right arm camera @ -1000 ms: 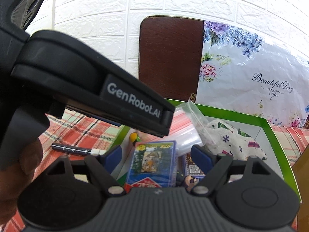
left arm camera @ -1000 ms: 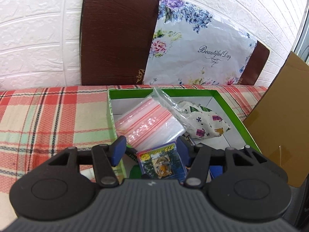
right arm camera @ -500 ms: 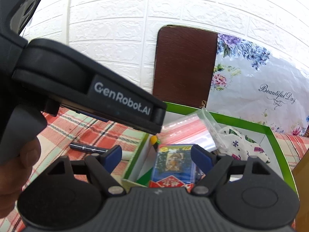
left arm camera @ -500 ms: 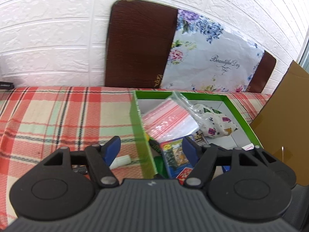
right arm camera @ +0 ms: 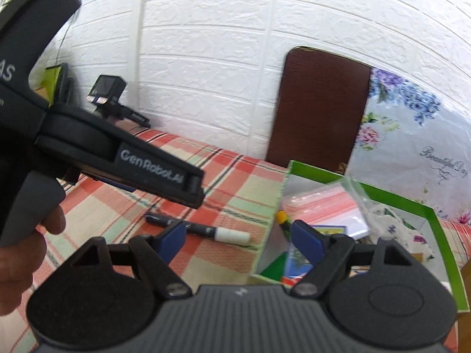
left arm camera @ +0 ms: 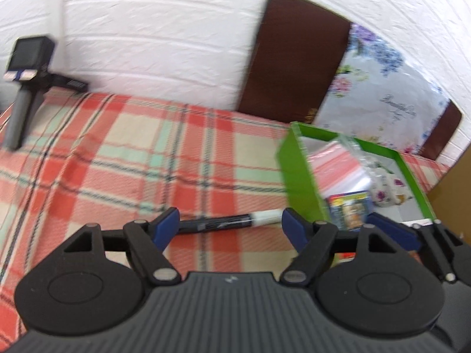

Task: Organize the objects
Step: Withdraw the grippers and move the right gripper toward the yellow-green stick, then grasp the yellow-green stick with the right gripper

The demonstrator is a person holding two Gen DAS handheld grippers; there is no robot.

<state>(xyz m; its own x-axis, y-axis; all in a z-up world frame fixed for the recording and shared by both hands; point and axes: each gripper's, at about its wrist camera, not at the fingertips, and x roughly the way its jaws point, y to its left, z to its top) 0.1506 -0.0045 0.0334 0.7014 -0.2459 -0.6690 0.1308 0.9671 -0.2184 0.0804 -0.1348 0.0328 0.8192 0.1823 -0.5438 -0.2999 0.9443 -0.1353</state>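
Note:
A black marker (left arm camera: 217, 223) with a white cap lies on the plaid cloth just left of the green box (left arm camera: 298, 170). My left gripper (left arm camera: 230, 224) hovers over it, its jaws opening, the marker lined up between the blue fingertips but not pressed. My right gripper (right arm camera: 240, 236) stands open above the box's left wall, nothing in it; the marker (right arm camera: 200, 230) shows past its left fingertip. The box holds zip bags (right arm camera: 321, 206), a blue card pack (left arm camera: 350, 209) and a patterned pouch (left arm camera: 385, 188). The left gripper's body (right arm camera: 147, 170) crosses the right wrist view.
A small camera on a stand (left arm camera: 26, 58) sits at the cloth's far left by the white brick wall. A brown board (left arm camera: 294, 56) and a floral bag (left arm camera: 382, 88) lean on the wall behind the box. Cardboard (left arm camera: 453, 182) stands at the right. A hand (right arm camera: 26, 244) grips the left handle.
Both grippers have swung left, from over the box towards the cloth. The left jaws have spread wider and the marker now shows between them. The right jaws are unchanged.

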